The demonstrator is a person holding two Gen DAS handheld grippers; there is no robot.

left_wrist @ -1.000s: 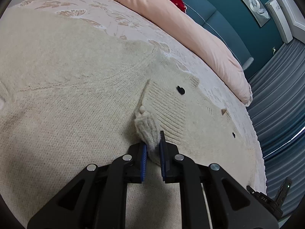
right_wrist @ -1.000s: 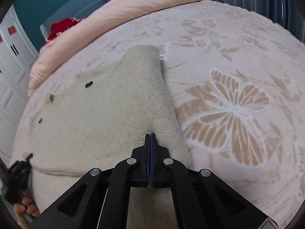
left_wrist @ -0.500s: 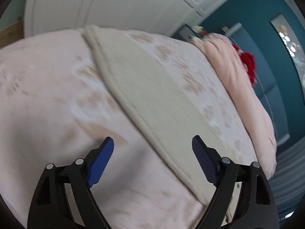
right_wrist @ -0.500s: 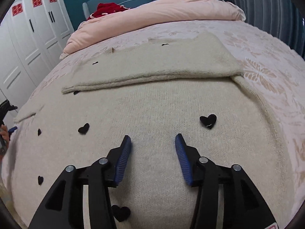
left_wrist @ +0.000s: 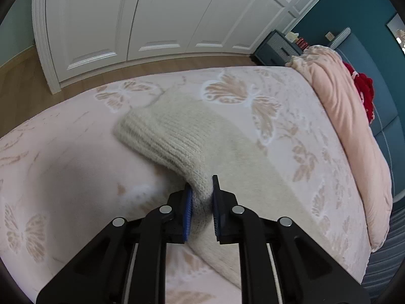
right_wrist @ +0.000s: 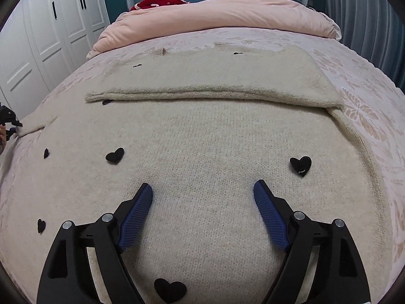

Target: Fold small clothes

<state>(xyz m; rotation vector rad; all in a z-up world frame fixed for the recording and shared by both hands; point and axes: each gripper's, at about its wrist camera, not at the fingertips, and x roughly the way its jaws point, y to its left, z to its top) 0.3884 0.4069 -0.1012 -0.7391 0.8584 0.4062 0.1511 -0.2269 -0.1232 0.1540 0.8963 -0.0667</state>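
The left claw (left_wrist: 201,197) has just clamped its blue pads on the ribbed cuff of the cream knit sweater (left_wrist: 177,139) – the sleeve rises off the bed (left_wrist: 63,177) and runs ahead and to its left, with bare butterfly-print cover open on both sides up to the bed's far edge. The right claw (right_wrist: 202,202) has just been opening and stands wide with nothing gripped – the sweater's body (right_wrist: 215,139), dotted with black hearts (right_wrist: 300,165), lies flat under and ahead of it, a folded sleeve edge (right_wrist: 202,95) crossing farther ahead, short of the pink duvet (right_wrist: 215,17).
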